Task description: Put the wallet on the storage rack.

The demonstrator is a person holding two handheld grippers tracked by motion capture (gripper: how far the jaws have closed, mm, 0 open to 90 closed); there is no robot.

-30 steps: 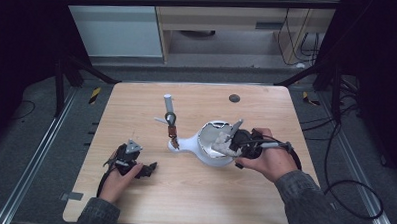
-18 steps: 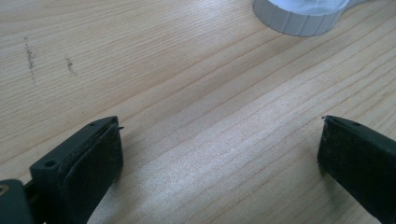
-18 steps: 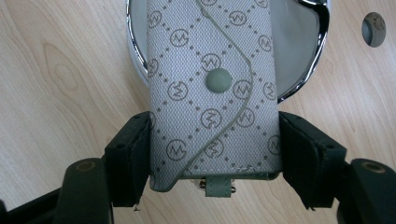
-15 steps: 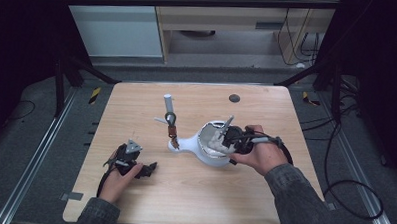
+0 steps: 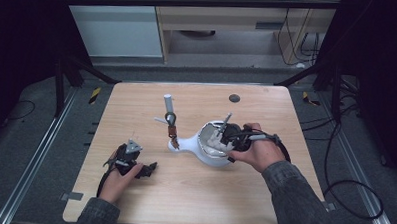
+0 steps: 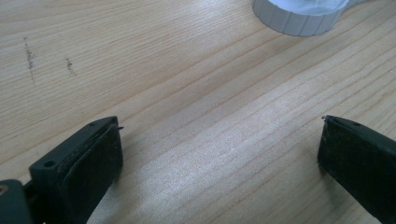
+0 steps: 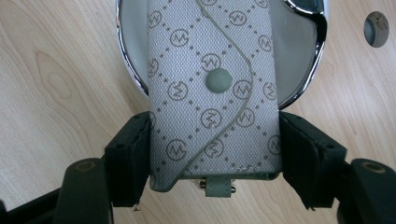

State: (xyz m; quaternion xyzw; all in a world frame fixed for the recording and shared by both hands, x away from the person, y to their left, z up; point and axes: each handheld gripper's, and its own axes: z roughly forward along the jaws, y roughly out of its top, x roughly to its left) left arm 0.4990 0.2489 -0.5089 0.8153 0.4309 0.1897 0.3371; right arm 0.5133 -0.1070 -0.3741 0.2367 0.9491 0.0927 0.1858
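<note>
The worktop (image 5: 136, 110) is pale wood, carrying a few things near its middle. The largest of them is a white dish (image 5: 212, 152) with a chrome rim and a white neck reaching left to a small stand. In the right claw view the dish (image 7: 133, 51) shows as a shallow white bowl, and the pouch lies over its opening, the far end above the bowl and the near end sticking out past the rim toward the camera.

The pouch (image 7: 212, 93) is grey fabric with a repeated round monogram, a curved flap and a grey snap; a small tab hangs from its near edge. The right claw (image 7: 215, 149) pinches it across its width, one jaw pressed on each long side. In the high view the right claw (image 5: 224, 136) sits at the dish's right rim.

The left claw (image 6: 219, 140) is spread wide over bare wood, nothing between its jaws, well apart from the dish; in the high view it (image 5: 147, 168) rests near the front left.

A white tube (image 5: 167, 102) stands upright behind the stand. A dark round disc (image 5: 234, 98) lies farther back.
</note>
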